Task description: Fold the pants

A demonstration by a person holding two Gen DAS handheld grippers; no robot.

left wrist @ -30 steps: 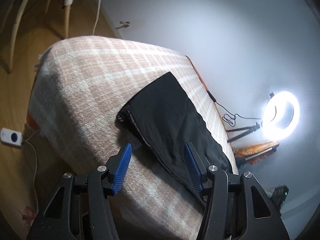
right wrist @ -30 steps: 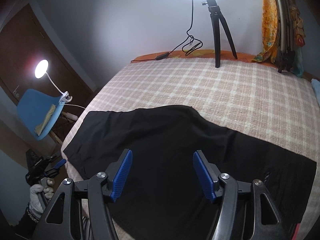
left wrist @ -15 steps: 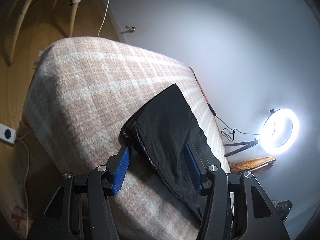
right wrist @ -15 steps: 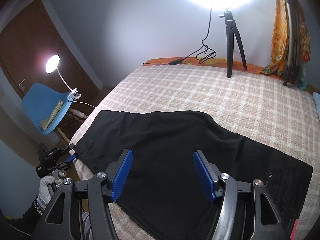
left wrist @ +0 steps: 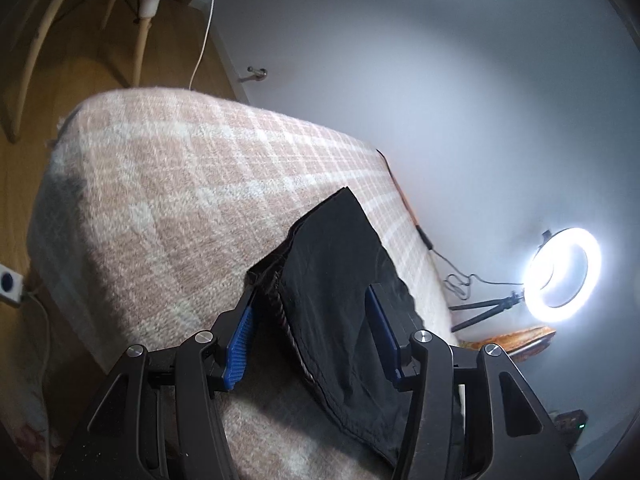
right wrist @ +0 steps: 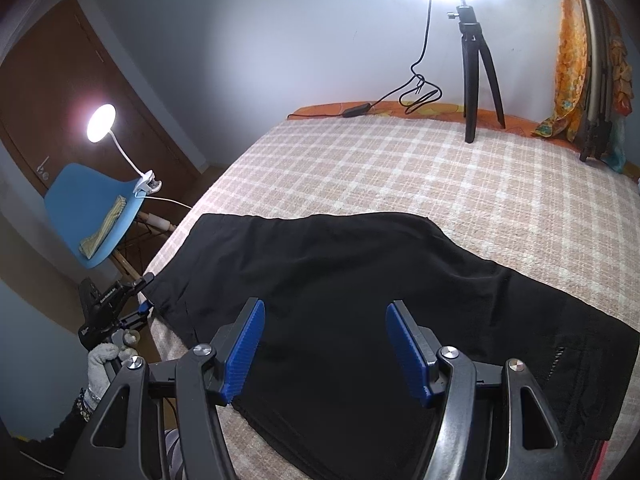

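Black pants (right wrist: 360, 292) lie spread flat on a pink plaid bed cover (right wrist: 420, 172). In the left wrist view the pants (left wrist: 336, 280) end in a bunched edge near the bed's side. My left gripper (left wrist: 312, 336) is open, its blue fingers either side of that edge, close above the cloth. It also shows in the right wrist view (right wrist: 136, 300), held by a gloved hand at the pants' left end. My right gripper (right wrist: 324, 344) is open and empty, hovering above the pants' near edge.
A ring light on a tripod (right wrist: 476, 64) stands at the bed's far edge, with its cable (right wrist: 420, 92). A blue chair (right wrist: 88, 208) with a clip lamp (right wrist: 102, 118) stands left of the bed. Orange cloth (right wrist: 572, 52) hangs at right. Wooden floor (left wrist: 60, 80) lies beside the bed.
My left gripper has moved in toward the pants' bunched edge, which now sits between its fingers. My right gripper has shifted slightly over the pants. Both stay open.
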